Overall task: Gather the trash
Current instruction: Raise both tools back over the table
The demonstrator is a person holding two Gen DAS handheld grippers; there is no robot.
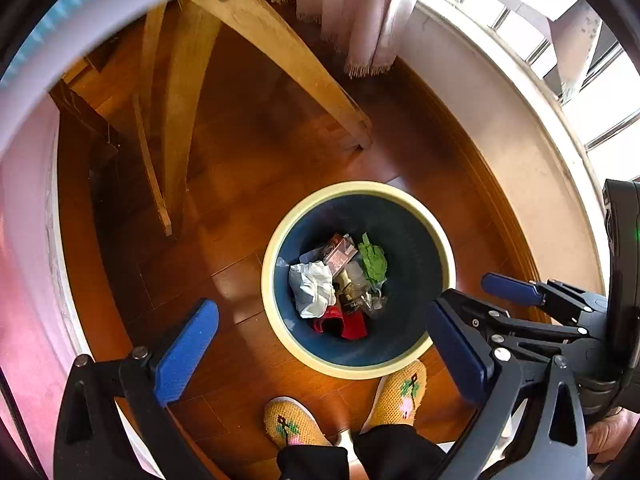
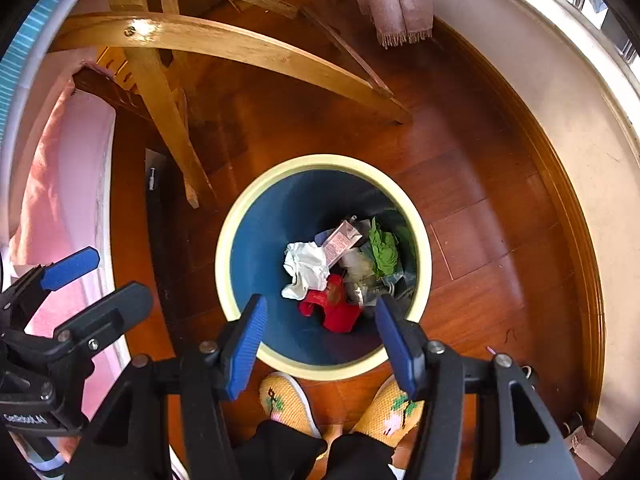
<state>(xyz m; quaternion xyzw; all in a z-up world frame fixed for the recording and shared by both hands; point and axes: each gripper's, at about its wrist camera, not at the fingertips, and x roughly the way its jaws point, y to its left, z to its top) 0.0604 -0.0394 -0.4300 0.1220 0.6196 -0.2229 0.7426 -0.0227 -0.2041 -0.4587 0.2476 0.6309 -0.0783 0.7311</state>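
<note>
both tools point straight down at the floor. the left tool (image 1: 320,350) has its blue fingers spread wide with nothing between them, low in the frame, and the bin (image 1: 444,248) sits just above the gap. the right tool (image 2: 322,344) is spread too and empty, hanging over the near rim of the bin (image 2: 224,248) at lower centre. inside lie crumpled white paper (image 2: 306,266), a red piece (image 2: 334,310), a green wad (image 2: 384,250) and a small carton (image 2: 340,240), heaped at the bottom, well below the fingers. yellow slippers (image 2: 286,404) stand just beside the bin, at the bottom edge.
</note>
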